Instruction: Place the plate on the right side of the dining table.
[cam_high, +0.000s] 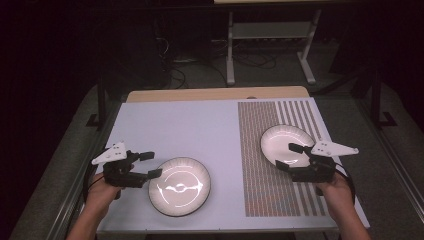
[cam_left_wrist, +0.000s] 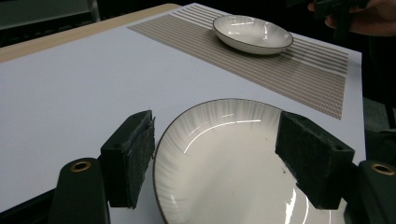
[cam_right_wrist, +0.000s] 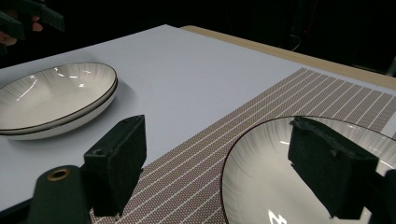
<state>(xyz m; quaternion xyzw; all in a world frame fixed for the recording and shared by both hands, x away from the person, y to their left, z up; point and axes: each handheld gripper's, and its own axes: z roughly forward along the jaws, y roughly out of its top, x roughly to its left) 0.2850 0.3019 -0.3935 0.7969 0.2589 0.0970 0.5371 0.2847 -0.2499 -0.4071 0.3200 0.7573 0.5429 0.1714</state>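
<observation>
Plates sit well apart on the counter (cam_high: 200, 125): a stacked pair (cam_high: 179, 186) near the left gripper (cam_high: 150, 165), one plate (cam_high: 287, 145) (on the striped mat (cam_high: 265, 190)) at the right gripper (cam_high: 287, 156). Both grippers are spread wide, pinching nothing.

Stacked plates (cam_high: 179, 186) lie near left on the table (cam_high: 200, 125); a lone plate (cam_high: 286, 145) lies farther right.
</observation>
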